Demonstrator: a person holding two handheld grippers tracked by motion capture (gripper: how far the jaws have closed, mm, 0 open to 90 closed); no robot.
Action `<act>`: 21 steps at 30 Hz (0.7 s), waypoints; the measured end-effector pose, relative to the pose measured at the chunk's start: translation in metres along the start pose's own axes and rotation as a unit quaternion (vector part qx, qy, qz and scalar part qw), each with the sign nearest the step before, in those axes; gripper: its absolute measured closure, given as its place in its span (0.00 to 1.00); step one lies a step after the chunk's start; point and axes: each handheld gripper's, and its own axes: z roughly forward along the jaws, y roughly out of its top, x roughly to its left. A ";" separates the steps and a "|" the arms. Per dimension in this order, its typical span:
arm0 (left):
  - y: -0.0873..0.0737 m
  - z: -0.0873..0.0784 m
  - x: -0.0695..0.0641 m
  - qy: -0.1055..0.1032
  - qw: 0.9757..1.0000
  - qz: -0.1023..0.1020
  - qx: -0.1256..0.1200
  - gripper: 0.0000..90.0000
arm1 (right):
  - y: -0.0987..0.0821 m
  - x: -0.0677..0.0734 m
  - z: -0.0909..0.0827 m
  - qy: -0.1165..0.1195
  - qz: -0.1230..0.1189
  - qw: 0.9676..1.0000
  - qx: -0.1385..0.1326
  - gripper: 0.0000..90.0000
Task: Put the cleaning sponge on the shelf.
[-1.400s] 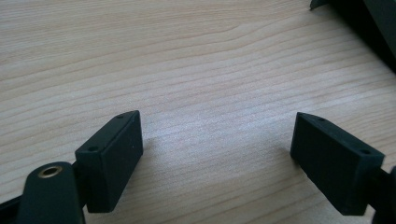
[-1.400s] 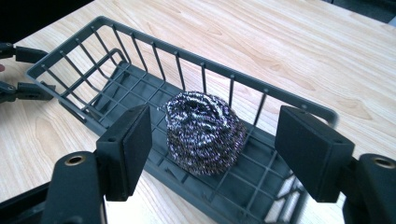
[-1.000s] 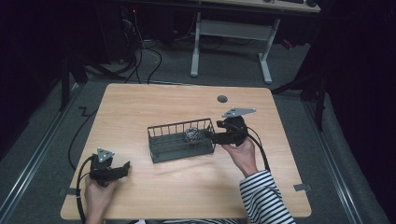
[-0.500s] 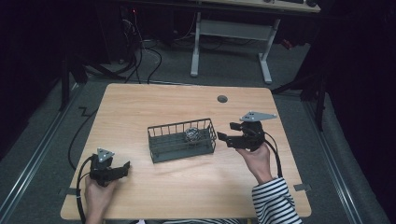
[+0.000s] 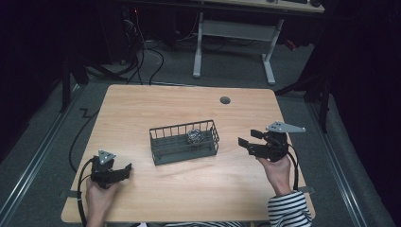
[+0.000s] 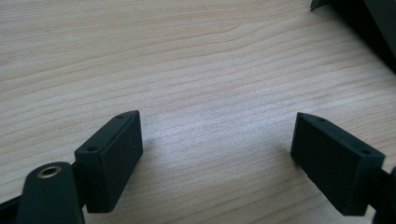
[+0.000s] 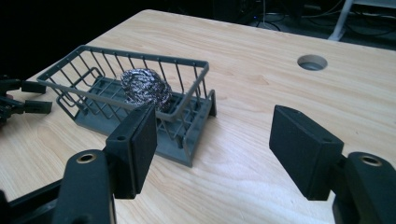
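Basket [image 5: 184,143] of dark grey wire sits in the middle of the wooden table [image 5: 189,104]. It is long and low, with thin bars all round its sides. A shiny ball of silver scrubbing wire [image 5: 195,136] lies inside it, toward the right end. From the right gripper view, the ball [image 7: 145,88] rests on the slatted floor of the basket [image 7: 93,74], close to the end wall.

A person sits at the near side of the table. The right gripper [image 5: 249,140] is held in the right hand [image 5: 276,170], a little way to the right of the basket and not touching it. Its jaws are wide apart with nothing between them, and they point left toward the basket. A striped sleeve [image 5: 289,210] covers that arm.

The left gripper [image 5: 124,171] is in the left hand [image 5: 97,198] near the left front corner of the table, well apart from the basket. Its jaws are spread wide too, with only bare wood between them in the left gripper view.

A small round hole [image 5: 225,100] is in the table top on the far side. Beyond the table stands a white desk frame [image 5: 231,35] on the grey floor, with black cables [image 5: 142,61] lying near it.

I can see no words, brands or labels on anything.
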 end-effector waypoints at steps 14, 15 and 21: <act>0.000 0.000 0.000 0.000 1.000 0.000 0.000 0.19 | -0.034 -0.010 -0.011 -0.011 0.022 1.000 -0.003 0.38; 0.000 0.000 0.000 0.000 1.000 0.000 0.000 0.19 | -0.036 -0.010 -0.011 -0.011 0.024 1.000 -0.002 0.38; 0.000 0.000 0.000 0.000 1.000 0.000 0.000 0.19 | -0.048 -0.012 -0.010 -0.012 0.038 0.999 -0.008 0.38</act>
